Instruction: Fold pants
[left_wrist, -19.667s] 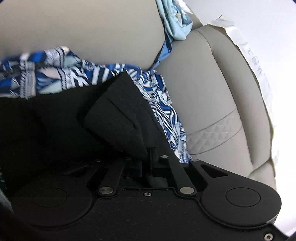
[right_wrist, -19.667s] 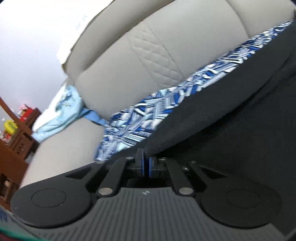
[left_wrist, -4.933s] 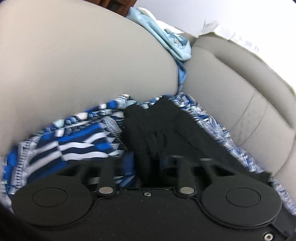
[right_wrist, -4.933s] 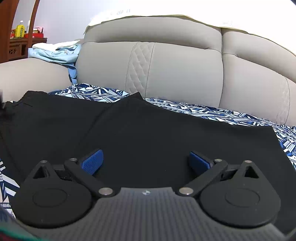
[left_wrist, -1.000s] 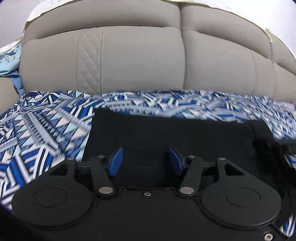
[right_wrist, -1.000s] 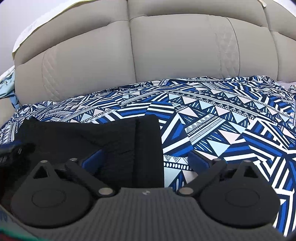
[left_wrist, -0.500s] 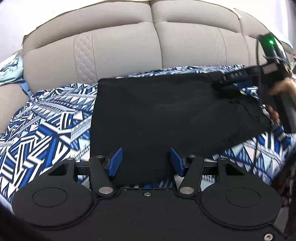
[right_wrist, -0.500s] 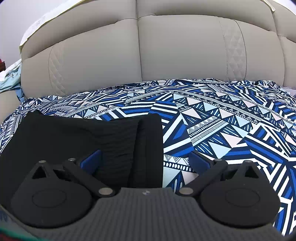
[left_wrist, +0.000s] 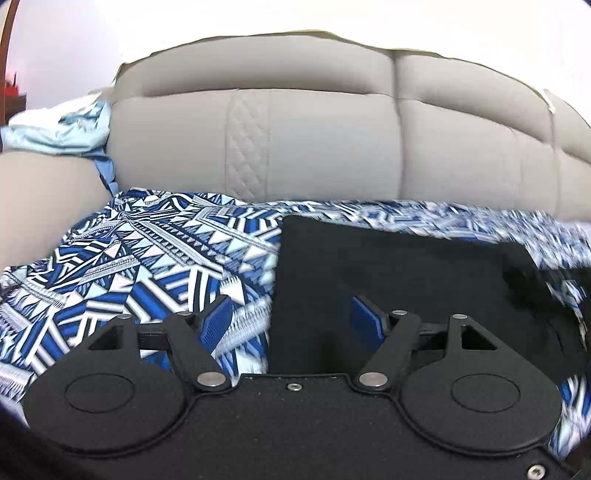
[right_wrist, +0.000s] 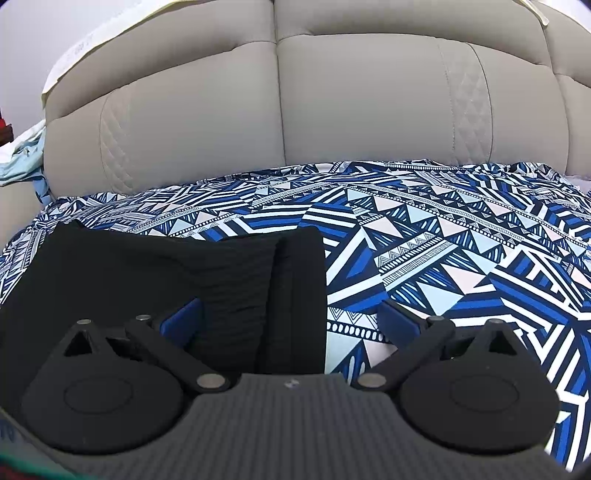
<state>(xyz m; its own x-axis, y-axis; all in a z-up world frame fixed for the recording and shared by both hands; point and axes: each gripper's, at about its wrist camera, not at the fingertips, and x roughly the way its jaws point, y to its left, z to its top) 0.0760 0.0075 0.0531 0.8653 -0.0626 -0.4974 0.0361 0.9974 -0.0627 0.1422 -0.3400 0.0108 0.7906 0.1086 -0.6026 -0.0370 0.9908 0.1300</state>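
The black pants (left_wrist: 399, 280) lie folded into a flat rectangle on the blue and white patterned sheet (left_wrist: 147, 258) that covers the sofa seat. My left gripper (left_wrist: 291, 321) is open and empty, just in front of the pants' left edge. In the right wrist view the pants (right_wrist: 166, 273) lie at the left, with the ribbed waistband and a folded edge on their right side. My right gripper (right_wrist: 291, 317) is open and empty, its jaws either side of that right edge. A dark blurred shape at the far right of the left wrist view is probably the other gripper.
The grey sofa backrest (left_wrist: 314, 140) rises behind the sheet. A light blue cloth (left_wrist: 62, 129) lies on the left armrest (left_wrist: 40, 199). The patterned sheet (right_wrist: 461, 251) stretches to the right of the pants.
The left gripper has dropped lower and shifted left, so the pants' left edge now sits between its fingers. The right gripper has barely moved. Both stay open.
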